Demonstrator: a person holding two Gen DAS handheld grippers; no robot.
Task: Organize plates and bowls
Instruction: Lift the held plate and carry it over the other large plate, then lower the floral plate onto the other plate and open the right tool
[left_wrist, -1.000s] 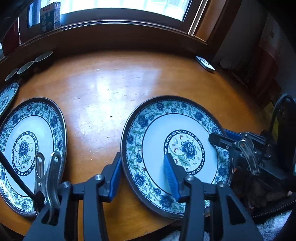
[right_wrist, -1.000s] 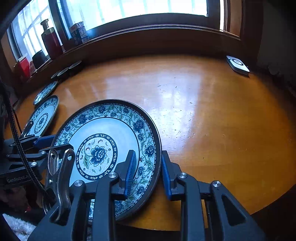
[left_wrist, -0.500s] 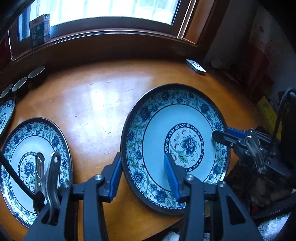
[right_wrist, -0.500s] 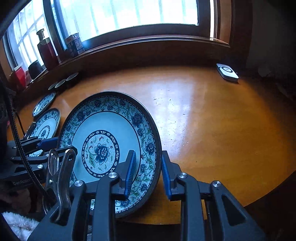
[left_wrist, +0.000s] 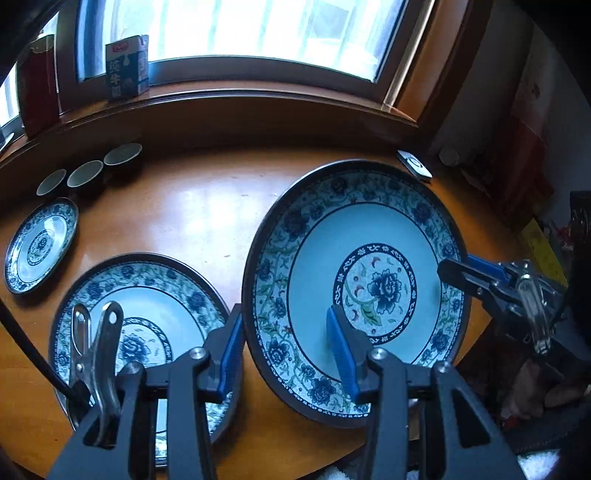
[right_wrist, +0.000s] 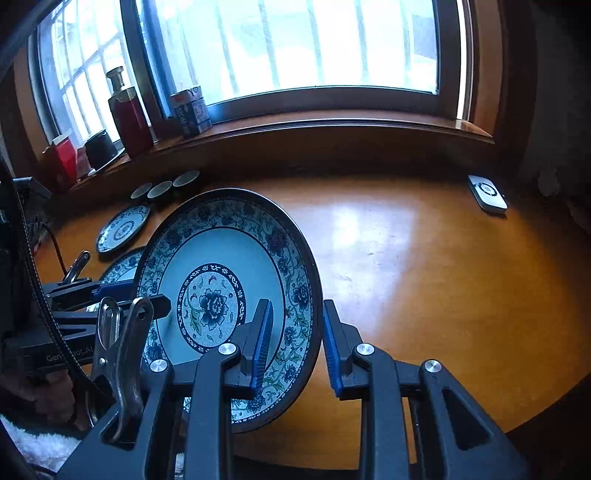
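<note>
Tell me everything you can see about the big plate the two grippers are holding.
The big plate is round, glossy, ceramic-looking, with a dark rim, a blue floral band and a blue flower medallion on pale blue. It is tilted above the wooden table, clamped at opposite edges by the left gripper and the right gripper. It partly overlaps a similar plate lying flat.

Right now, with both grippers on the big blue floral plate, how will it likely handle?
The plate looks rigid and breakable, probably glazed ceramic. Its glossy rim may slip between the fingers since it hangs tilted. Held at opposite edges, it seems heavy enough for two grips.
</note>
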